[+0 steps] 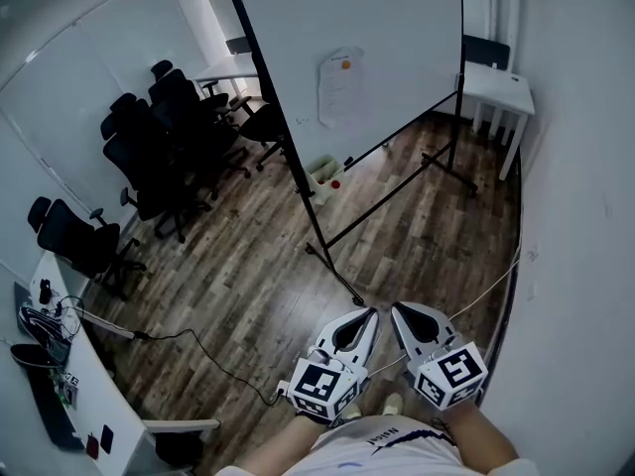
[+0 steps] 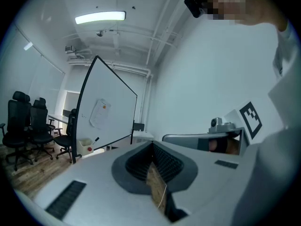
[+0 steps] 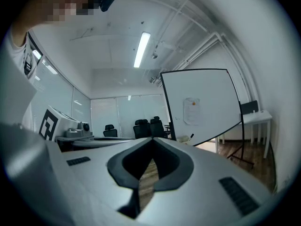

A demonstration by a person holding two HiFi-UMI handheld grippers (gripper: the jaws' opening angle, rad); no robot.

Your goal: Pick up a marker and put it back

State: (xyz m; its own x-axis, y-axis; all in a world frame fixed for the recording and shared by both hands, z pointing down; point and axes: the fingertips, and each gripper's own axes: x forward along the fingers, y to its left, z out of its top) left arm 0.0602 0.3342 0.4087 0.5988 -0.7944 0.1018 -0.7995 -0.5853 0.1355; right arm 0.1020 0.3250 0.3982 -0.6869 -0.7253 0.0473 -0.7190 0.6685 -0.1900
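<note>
A large whiteboard [image 1: 347, 48] on a black wheeled stand is across the wooden floor, well ahead of me. On its ledge sits a small white container [image 1: 322, 176], and a dark marker [image 2: 95, 139] pokes out of it. That marker [image 3: 191, 136] also shows small in the right gripper view. My left gripper [image 1: 370, 313] and right gripper [image 1: 397, 309] are held side by side close to my body, far from the board. Both point toward the board. Each has its jaws together at the tips with nothing between them.
Several black office chairs [image 1: 159, 137] cluster to the left of the board. A white table [image 1: 496, 87] is at the back right, against the wall. A desk [image 1: 60, 385] with gear runs along the left, and a black cable [image 1: 198, 350] trails over the floor. A white wall is close on my right.
</note>
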